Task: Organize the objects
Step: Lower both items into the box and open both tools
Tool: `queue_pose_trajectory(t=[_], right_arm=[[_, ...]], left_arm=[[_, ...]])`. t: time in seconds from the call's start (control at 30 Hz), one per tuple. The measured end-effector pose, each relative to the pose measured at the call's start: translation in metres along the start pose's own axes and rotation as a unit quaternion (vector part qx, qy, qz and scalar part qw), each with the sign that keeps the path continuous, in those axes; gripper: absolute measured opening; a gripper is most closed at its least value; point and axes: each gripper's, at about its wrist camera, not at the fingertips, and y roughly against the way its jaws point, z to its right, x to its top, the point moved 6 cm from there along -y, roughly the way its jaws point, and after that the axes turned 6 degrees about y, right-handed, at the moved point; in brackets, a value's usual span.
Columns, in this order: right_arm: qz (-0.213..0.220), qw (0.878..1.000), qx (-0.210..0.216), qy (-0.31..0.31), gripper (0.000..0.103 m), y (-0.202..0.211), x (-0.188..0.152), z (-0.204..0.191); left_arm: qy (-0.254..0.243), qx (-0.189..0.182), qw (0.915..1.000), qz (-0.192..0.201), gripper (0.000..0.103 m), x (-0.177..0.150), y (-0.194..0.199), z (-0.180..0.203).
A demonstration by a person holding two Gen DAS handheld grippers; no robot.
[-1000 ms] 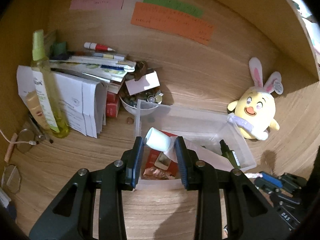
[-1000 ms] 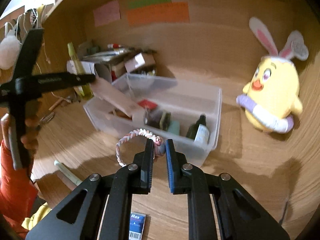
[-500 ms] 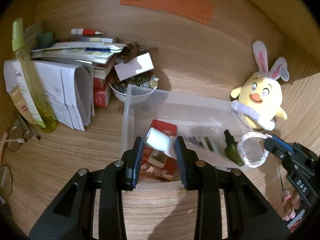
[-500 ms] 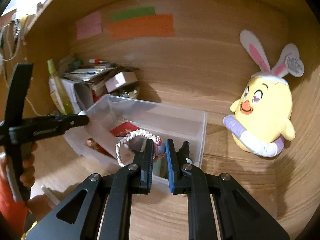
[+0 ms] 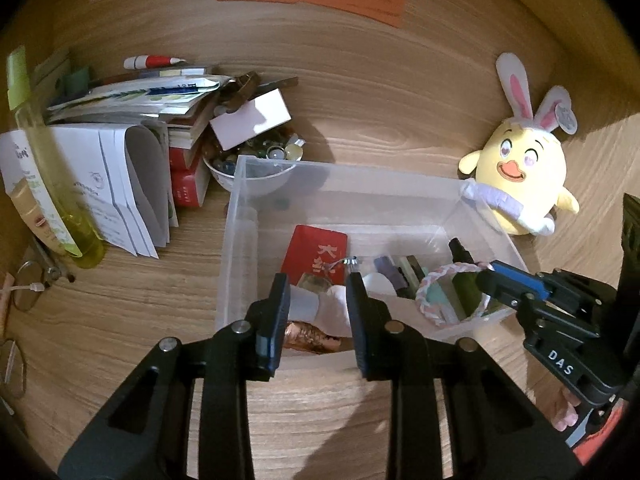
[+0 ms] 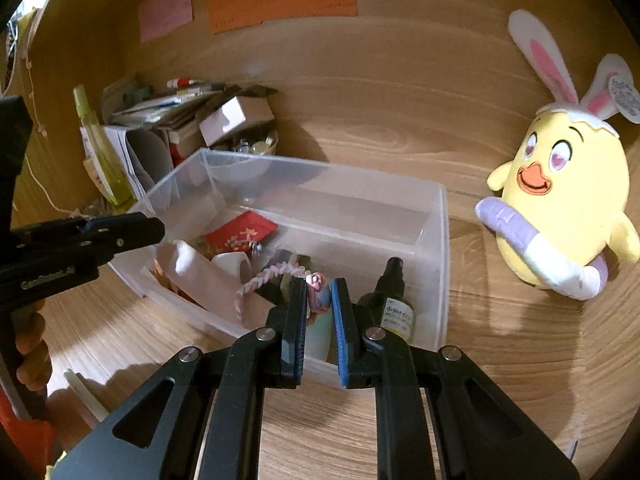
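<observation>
Two tools over the clear bin (image 5: 236, 216): left tool (image 5: 316, 312) grips a white tube (image 5: 320, 306), right tool (image 6: 319, 300) a braided bracelet (image 6: 256, 280).

Storage bin (image 5: 240, 216) mid-bench (image 5: 120, 312), holding an envelope (image 5: 316, 250), tape roll (image 6: 234, 262) and spray bottle (image 6: 390, 300). Left of bin: bowl of trinkets (image 5: 256, 168) at its far corner, then stacked papers (image 5: 120, 184) and a tall bottle (image 5: 48, 168). Right of bin, near the back wall: plush chick (image 5: 524, 176). Over bin's right end: braided bracelet (image 5: 440, 280), pinched in right tool (image 6: 319, 300). Over its near left: left tool (image 5: 316, 300), clamping a tube (image 5: 316, 308).
</observation>
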Motion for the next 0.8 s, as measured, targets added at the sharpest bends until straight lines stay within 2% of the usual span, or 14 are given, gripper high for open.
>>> queue_pose_trajectory(t=[0.2,0.37,0.6,0.8], right_arm=[[-0.011,1.0,-0.012,0.007,0.014,-0.004,-0.002,0.001],[-0.002,1.0,-0.025,0.008,0.036,0.003,-0.001,0.002],[0.008,0.999,-0.033,0.017,0.049,0.018,-0.002,-0.003],[0.021,0.999,-0.042,0.028,0.065,0.036,-0.006,-0.009]], left_arm=[[0.001,-0.005,1.0,-0.004,0.031,-0.004,0.003,0.0],[-0.005,-0.002,1.0,0.007,0.043,-0.005,0.013,0.0],[-0.017,0.003,0.9994,0.032,0.058,-0.007,0.036,0.003],[-0.025,0.008,0.9986,0.046,0.077,-0.015,0.058,0.003]])
